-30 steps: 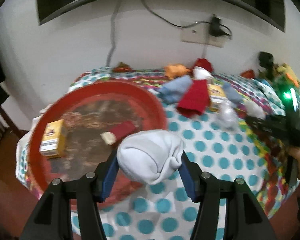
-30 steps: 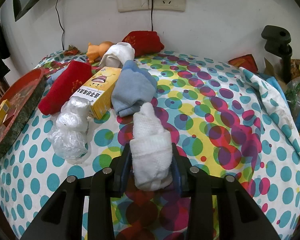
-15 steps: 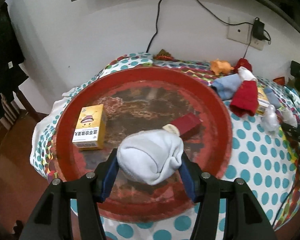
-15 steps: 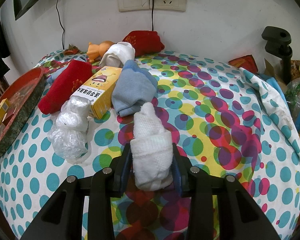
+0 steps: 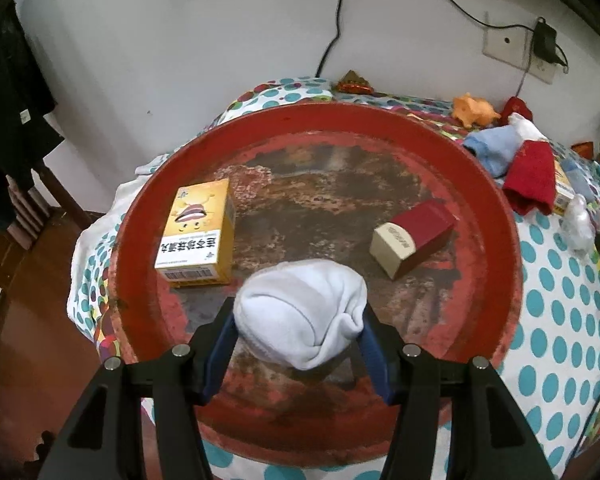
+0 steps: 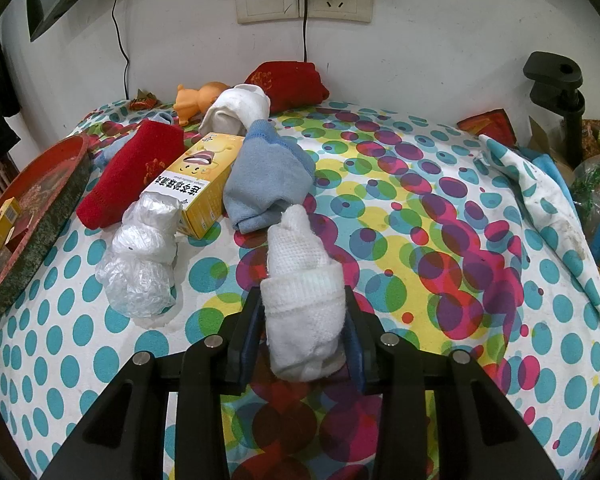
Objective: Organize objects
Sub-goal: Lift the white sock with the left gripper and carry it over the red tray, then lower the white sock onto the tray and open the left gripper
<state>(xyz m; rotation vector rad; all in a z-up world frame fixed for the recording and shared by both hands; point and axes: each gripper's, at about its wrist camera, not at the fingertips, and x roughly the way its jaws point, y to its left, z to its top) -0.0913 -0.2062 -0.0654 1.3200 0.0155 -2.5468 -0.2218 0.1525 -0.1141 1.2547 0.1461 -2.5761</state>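
Note:
My left gripper (image 5: pixel 298 332) is shut on a rolled white sock (image 5: pixel 300 314) and holds it over the near part of a round red tray (image 5: pixel 496 216). In the tray lie a yellow box (image 5: pixel 198 232) and a red and cream box (image 5: pixel 414 236). My right gripper (image 6: pixel 302 332) is shut on a rolled white knit sock (image 6: pixel 304 288), just above the dotted tablecloth (image 6: pixel 480 280). The tray's rim also shows at the left of the right wrist view (image 6: pixel 48 216).
Beyond the right gripper lie a crumpled clear plastic bag (image 6: pixel 140 264), a yellow box (image 6: pixel 202 184), a blue sock (image 6: pixel 268 176), a red sock (image 6: pixel 128 172), a white sock (image 6: pixel 238 110), an orange toy (image 6: pixel 198 100) and a red pouch (image 6: pixel 288 84). A black clamp (image 6: pixel 556 92) stands far right.
The left gripper has carried the white sock leftward from the tray's right rim to over the tray and come closer to it. The right gripper has stayed still with its sock.

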